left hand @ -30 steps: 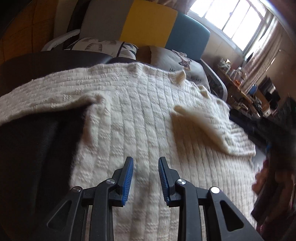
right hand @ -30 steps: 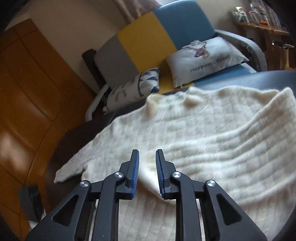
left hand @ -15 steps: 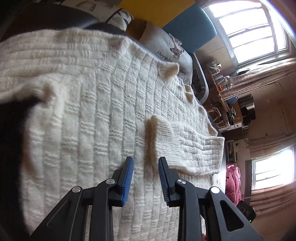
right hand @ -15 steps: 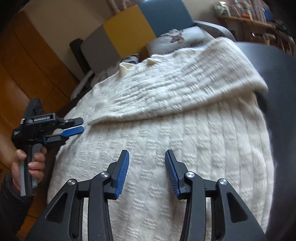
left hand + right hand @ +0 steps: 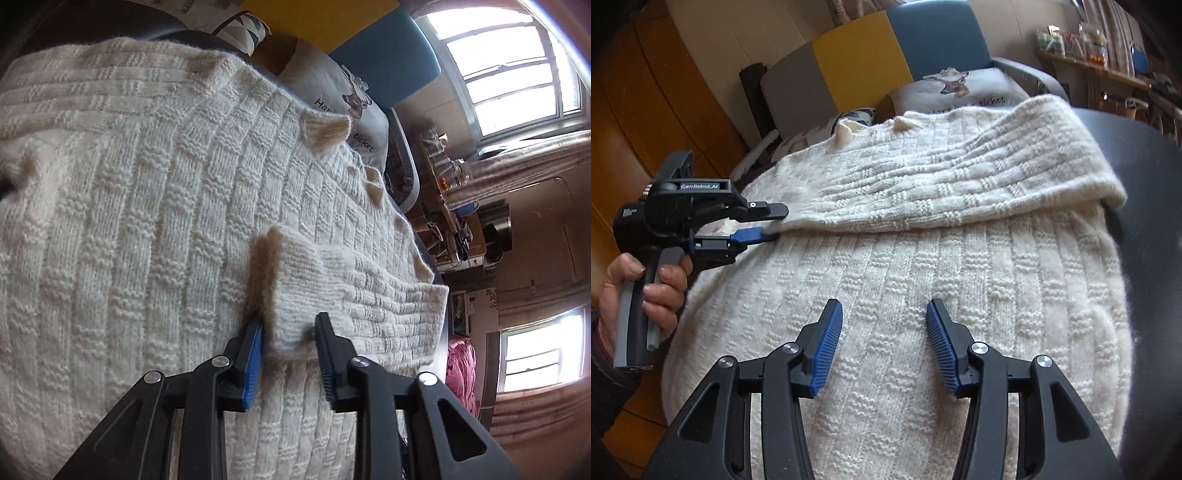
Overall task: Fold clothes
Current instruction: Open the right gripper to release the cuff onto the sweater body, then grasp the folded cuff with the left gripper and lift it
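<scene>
The right claw (image 5: 884, 343) hangs with jaws apart, just opening, nothing between them, over the cream sweater (image 5: 905, 280) spread on the dark surface (image 5: 1145, 155). Further left, the left claw (image 5: 288, 345) has been closing around the folded-over sleeve cuff (image 5: 291, 273). A sofa (image 5: 857, 62) stands beyond.

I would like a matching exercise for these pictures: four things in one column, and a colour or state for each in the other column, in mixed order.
Things:
1. sweater
2. sleeve cuff
3. right gripper
4. sofa back, middle panel

Colour or state:
a. open above the knit
b. yellow
c. between the fingers of the left gripper
d. cream, spread out

Pairs: 1-d, 2-c, 3-a, 4-b
</scene>
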A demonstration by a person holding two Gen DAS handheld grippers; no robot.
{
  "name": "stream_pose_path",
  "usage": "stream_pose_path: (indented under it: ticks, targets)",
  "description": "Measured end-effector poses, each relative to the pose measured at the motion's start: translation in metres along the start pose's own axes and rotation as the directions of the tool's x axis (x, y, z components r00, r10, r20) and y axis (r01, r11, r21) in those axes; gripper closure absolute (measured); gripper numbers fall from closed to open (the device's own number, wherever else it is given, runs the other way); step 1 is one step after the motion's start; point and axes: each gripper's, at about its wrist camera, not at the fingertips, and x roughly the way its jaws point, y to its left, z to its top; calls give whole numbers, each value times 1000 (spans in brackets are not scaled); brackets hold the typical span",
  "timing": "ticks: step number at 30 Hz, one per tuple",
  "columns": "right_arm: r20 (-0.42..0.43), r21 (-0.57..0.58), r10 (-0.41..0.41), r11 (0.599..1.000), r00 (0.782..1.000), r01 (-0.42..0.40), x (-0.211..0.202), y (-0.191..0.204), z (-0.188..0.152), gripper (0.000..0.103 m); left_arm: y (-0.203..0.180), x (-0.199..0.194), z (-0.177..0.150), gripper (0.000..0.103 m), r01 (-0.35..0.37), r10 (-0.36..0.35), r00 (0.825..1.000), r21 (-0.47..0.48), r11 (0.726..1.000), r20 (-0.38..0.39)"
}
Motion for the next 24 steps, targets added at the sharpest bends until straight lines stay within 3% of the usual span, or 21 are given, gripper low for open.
stream_pose_path:
  ticks: [3,6,8,11,13,16,17,22,24]
  targets:
    - [40,21,-43,999,998,42,-12,-12,6,53,-11,2,0,90,-38,37,999,49,998,21]
    - [95,132,25,991,995,-37,-30,-46,15,52,-25,-6,3,95,-1,-4,999,97,995,47]
    - [152,269,94,954,984,-133,-40,-79,20,50,-39,-13,6,96,19,-29,997,136,990,66]
    - [263,432,172,859,949,-276,-51,-119,18,44,-64,-25,12,96,39,-58,995,207,978,87]
    - [253,452,120,863,960,-227,-53,-127,19,44,-80,-29,16,96,34,-60,994,252,967,96]
    - [168,370,-18,928,986,-46,-50,-116,20,44,-97,-31,14,96,33,-64,993,293,955,96]
    - [156,351,-30,936,987,-27,-48,-112,18,44,-102,-31,14,96,33,-65,993,306,951,96]
    - [128,330,-46,944,991,1,-42,-105,13,44,-127,-39,10,96,42,-83,992,368,929,97]
    - [138,357,-24,934,990,-27,-43,-108,12,44,-139,-43,9,96,52,-97,991,386,921,97]
